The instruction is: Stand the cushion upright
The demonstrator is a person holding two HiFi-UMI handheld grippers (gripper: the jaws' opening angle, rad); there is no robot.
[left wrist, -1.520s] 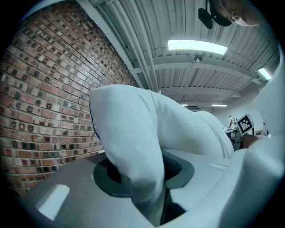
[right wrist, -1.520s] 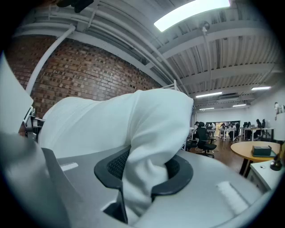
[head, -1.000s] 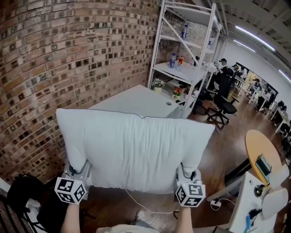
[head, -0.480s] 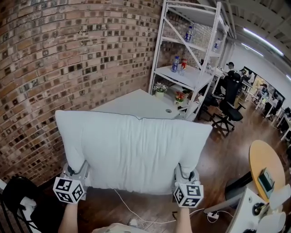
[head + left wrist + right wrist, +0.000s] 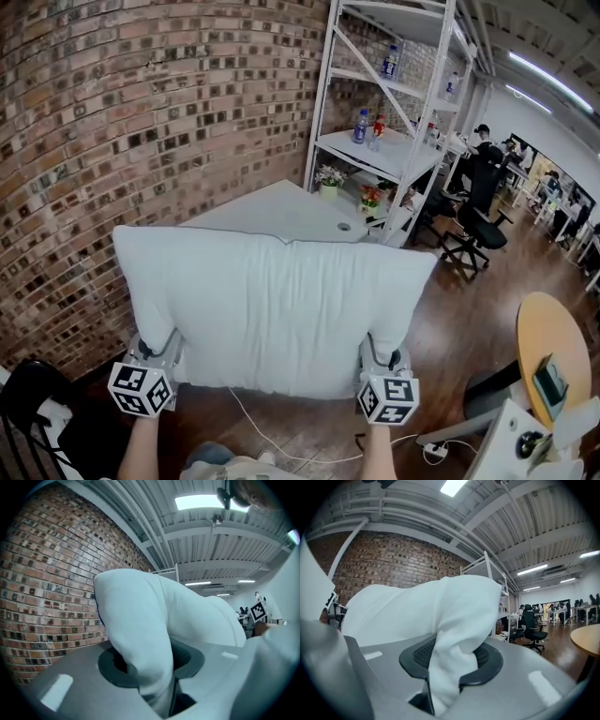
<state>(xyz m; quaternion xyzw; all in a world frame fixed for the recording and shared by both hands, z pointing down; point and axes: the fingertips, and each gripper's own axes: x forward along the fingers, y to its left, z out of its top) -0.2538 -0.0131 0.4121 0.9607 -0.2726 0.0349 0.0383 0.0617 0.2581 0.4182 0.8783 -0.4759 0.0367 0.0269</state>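
Note:
A large white cushion (image 5: 272, 309) hangs in the air in front of me, held flat and wide by its two near corners. My left gripper (image 5: 159, 352) is shut on the cushion's left corner (image 5: 140, 667), the fabric pinched between its dark pads. My right gripper (image 5: 382, 354) is shut on the right corner (image 5: 450, 667) in the same way. Both grippers point level, their marker cubes nearest the camera. The cushion hides most of what lies beyond it.
A brick wall (image 5: 122, 122) stands on the left. Beyond the cushion is a white table (image 5: 281, 211), then a white shelf rack (image 5: 394, 103) with bottles. Office chairs (image 5: 473, 220) and people sit at the far right; a round wooden table (image 5: 553, 347) is near right. A cable (image 5: 281, 445) lies on the floor.
The whole scene has shifted: I have moved with the cushion toward the white table and brick wall. Both grips on the cushion are unchanged.

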